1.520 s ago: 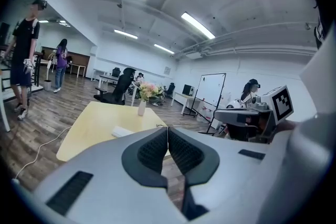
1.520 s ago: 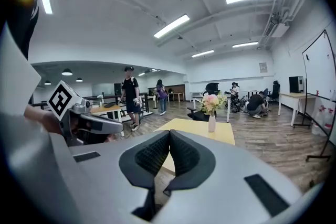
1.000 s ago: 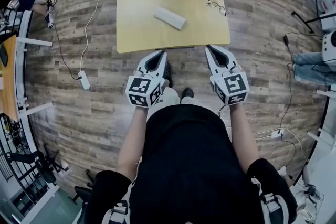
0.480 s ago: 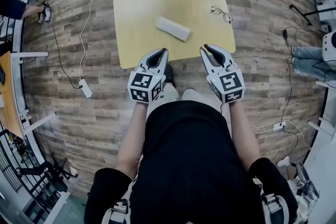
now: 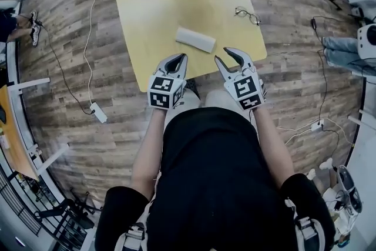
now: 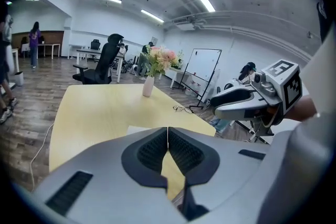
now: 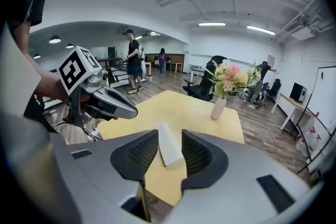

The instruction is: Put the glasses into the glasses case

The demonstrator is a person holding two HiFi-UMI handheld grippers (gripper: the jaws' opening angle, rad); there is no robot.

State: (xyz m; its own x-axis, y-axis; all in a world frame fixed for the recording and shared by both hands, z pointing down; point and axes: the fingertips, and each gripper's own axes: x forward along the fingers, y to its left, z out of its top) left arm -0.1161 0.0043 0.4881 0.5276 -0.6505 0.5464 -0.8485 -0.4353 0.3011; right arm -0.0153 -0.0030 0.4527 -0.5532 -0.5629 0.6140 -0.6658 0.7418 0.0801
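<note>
Both grippers had come forward since a second earlier, up to the near edge of the square yellow table point(image 5: 155, 9). My left gripper point(image 5: 181, 58) had its jaws pressed together with nothing in them. My right gripper point(image 5: 222, 56) had just been opening its jaws, which stood partly apart and empty. The pale grey oblong glasses case point(image 5: 195, 39) lay on the table at twelve o'clock from the grippers, apart from both. The thin dark-framed glasses point(image 5: 247, 13) lay at two o'clock from the case, near the table's right edge.
</note>
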